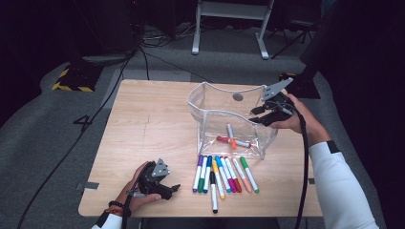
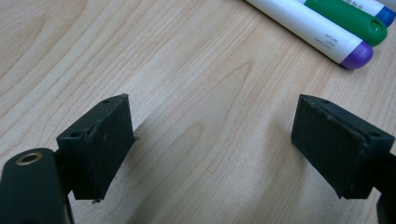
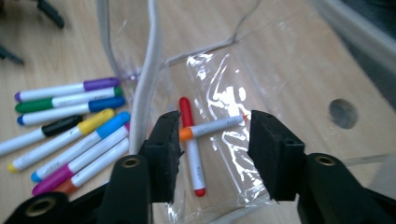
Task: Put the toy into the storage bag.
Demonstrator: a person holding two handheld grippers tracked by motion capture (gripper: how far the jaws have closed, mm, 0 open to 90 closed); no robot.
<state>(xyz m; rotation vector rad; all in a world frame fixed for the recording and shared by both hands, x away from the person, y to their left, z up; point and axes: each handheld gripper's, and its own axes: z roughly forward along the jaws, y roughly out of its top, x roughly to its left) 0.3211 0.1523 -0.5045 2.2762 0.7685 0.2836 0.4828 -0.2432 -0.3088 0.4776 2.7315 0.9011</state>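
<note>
A clear plastic pouch point(image 1: 210, 125) stands open on the wooden table point(image 1: 153, 124), right of centre. Inside it lie an orange-capped marker point(image 3: 212, 127) across a red-capped one point(image 3: 192, 154). My right gripper point(image 1: 258, 115) hovers at the pouch's right rim, and its jaws point(image 3: 215, 122) stand open above those two markers with nothing between them. Several coloured markers point(image 1: 222, 174) lie in a row in front of the pouch. My left gripper point(image 1: 169, 188) rests open at the front left of the table, its jaws point(image 2: 212, 140) empty, a purple-capped marker point(image 2: 317, 35) just ahead.
A round hole point(image 1: 238, 97) in the tabletop shows behind the pouch. The right gripper's black cable point(image 1: 303, 157) trails back along the forearm. Grey tape point(image 1: 88, 186) marks the front left edge. White frame legs point(image 1: 229, 28) stand on the floor beyond the table.
</note>
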